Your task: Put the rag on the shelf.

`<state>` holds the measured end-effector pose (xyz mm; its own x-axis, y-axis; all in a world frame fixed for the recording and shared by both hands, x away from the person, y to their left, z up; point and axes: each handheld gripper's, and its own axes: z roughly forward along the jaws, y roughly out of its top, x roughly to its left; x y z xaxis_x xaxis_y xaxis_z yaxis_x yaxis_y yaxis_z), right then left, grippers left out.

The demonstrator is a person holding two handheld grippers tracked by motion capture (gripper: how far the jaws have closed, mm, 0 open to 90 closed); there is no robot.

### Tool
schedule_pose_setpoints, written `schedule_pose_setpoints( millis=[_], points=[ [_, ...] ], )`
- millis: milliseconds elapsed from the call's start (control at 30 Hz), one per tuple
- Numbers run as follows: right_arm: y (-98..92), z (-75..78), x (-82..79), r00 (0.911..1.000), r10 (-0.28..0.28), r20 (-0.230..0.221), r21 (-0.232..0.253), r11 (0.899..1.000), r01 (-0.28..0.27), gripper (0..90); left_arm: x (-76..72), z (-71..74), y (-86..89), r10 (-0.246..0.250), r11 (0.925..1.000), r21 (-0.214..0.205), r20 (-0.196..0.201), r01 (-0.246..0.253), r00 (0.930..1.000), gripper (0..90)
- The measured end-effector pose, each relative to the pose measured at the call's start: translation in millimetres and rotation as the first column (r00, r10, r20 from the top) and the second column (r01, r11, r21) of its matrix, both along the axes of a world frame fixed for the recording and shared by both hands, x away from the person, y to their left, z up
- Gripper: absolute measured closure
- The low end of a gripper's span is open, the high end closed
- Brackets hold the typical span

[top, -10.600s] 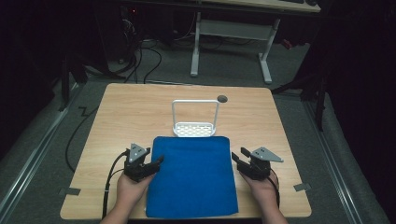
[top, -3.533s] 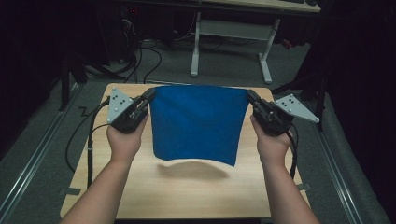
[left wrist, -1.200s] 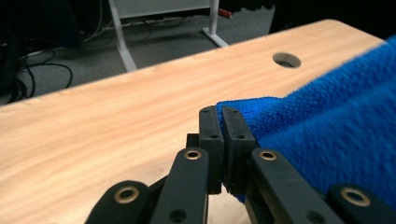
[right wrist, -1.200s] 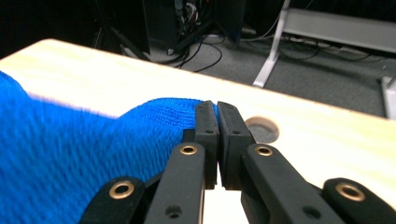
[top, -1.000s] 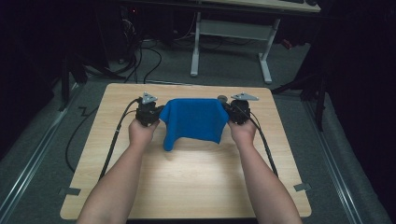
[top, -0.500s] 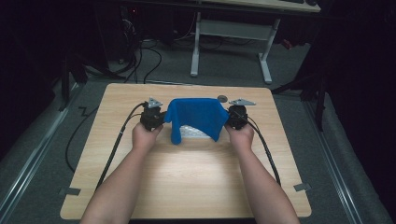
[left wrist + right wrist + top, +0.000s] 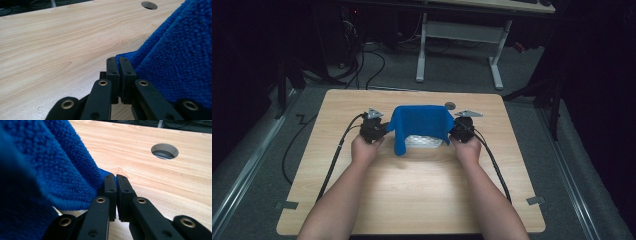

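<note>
1. Two grippers hold one blue towel [image 7: 421, 124] between them, over the far half of the wooden bench [image 7: 412, 200].
2. The left gripper [image 7: 379, 131] has its jaws clenched on the towel's edge; in the left gripper view the cloth [image 7: 180, 55] rises just to the right of the pinched jaws.
3. The right gripper [image 7: 457, 131] grips the opposite edge, jaws pressed together, with the cloth [image 7: 45, 170] bunched just left of them in the right gripper view.
4. Between the two pairs of jaws the towel drapes like a tent over a white rack [image 7: 424, 142], whose perforated base peeks out below the hem.
5. A round hole [image 7: 164, 151] in the bench lies beyond the right jaws.
</note>
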<state>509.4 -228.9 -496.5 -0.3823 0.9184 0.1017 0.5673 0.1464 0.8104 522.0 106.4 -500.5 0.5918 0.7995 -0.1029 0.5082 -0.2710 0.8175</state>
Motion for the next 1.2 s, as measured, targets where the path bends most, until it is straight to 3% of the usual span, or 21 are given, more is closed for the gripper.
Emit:
schedule_pose_setpoints(
  millis=[133,200,300,400,1067,1200],
  points=[
    [-2.5,-1.0,-0.4,1.0000,-0.006,-0.003,0.010,1.000,0.006,86.0,-0.2,-1.0,-0.4,0.013,0.9999,-0.006,0.003,-0.013,0.9999,85.8],
    [-3.1,-0.2,-0.5,1.0000,-0.009,-0.001,0.015,1.000,0.009,82.8,0.0,-0.3,0.4,0.024,0.9997,-0.009,0.004,-0.024,0.9997,81.5],
    [-5.3,5.6,-2.0,0.9999,-0.013,0.007,0.026,1.000,0.013,76.3,-0.1,3.9,5.9,0.065,0.9978,-0.015,0.017,-0.065,0.9977,68.0],
    [-7.2,11.4,-3.9,0.9998,-0.010,0.018,0.029,1.000,0.010,73.8,-1.2,7.7,11.9,0.080,0.9967,-0.018,0.027,-0.079,0.9964,64.8],
    [-25.8,51.6,-15.1,0.9935,-0.050,0.102,0.016,0.999,0.048,67.9,-10.1,37.7,37.0,0.147,0.9882,-0.056,0.085,-0.143,0.9855,60.4],
    [-29.6,56.9,-18.7,0.9921,-0.058,0.111,0.004,0.998,0.058,66.2,-13.0,42.7,42.4,0.153,0.9877,-0.047,0.095,-0.149,0.9836,60.0]
  ],
)
